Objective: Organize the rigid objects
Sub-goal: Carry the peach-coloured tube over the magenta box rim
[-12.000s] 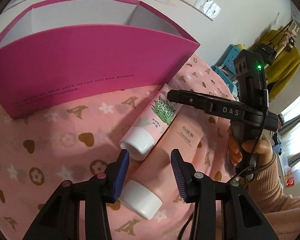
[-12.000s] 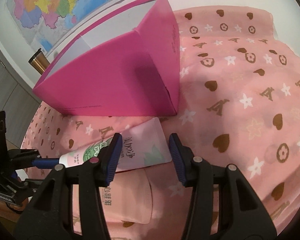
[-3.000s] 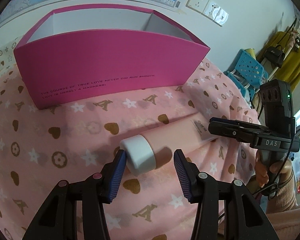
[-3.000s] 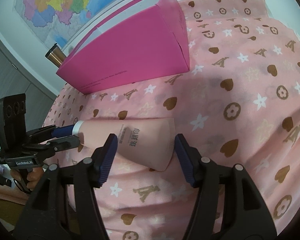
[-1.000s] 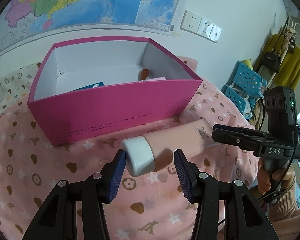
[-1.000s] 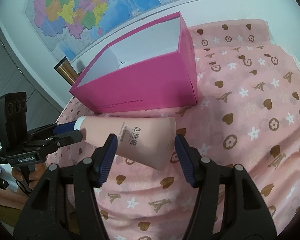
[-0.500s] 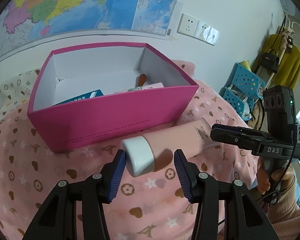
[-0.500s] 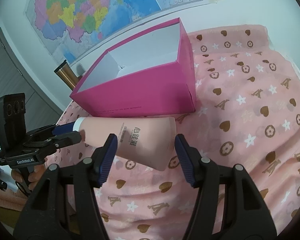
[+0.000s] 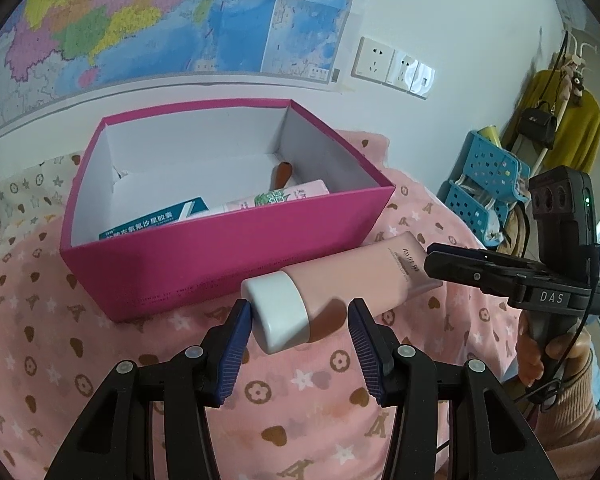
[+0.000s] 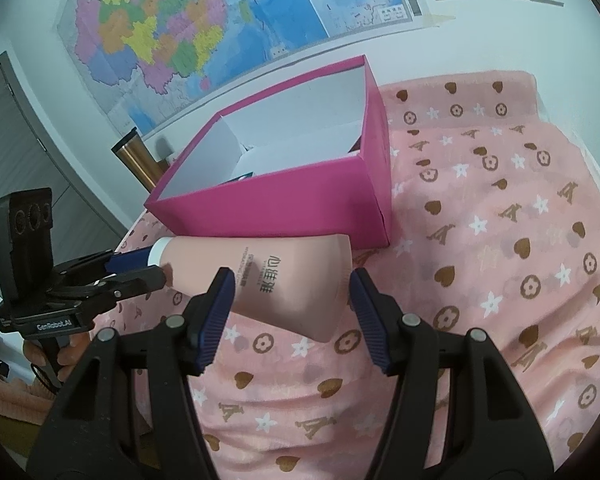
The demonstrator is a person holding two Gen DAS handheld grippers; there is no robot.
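A peach-pink tube (image 9: 352, 276) with a white cap (image 9: 278, 312) hangs level above the pink patterned cloth, just in front of the magenta box (image 9: 228, 248). My left gripper (image 9: 298, 310) is shut on the cap end. My right gripper (image 10: 291, 278) is shut on the flat crimped end (image 10: 300, 280). Each gripper shows in the other's view, the left gripper (image 10: 140, 268) at the cap and the right gripper (image 9: 436, 264) at the tail. The open box (image 10: 284, 204) holds a pink-and-green tube (image 9: 276, 198), a teal-and-white carton (image 9: 152, 220) and a brown object (image 9: 283, 172).
The box stands near the wall under a map. A copper-coloured flask (image 10: 134, 156) stands beyond its left end. Blue baskets (image 9: 484, 184) and a yellow coat (image 9: 572, 128) are off to the right. A hand (image 9: 540, 356) holds the right gripper's handle.
The pink-and-green tube that lay on the cloth is now inside the box. Both grippers have lifted the peach tube off the cloth, and over the last second they have barely moved.
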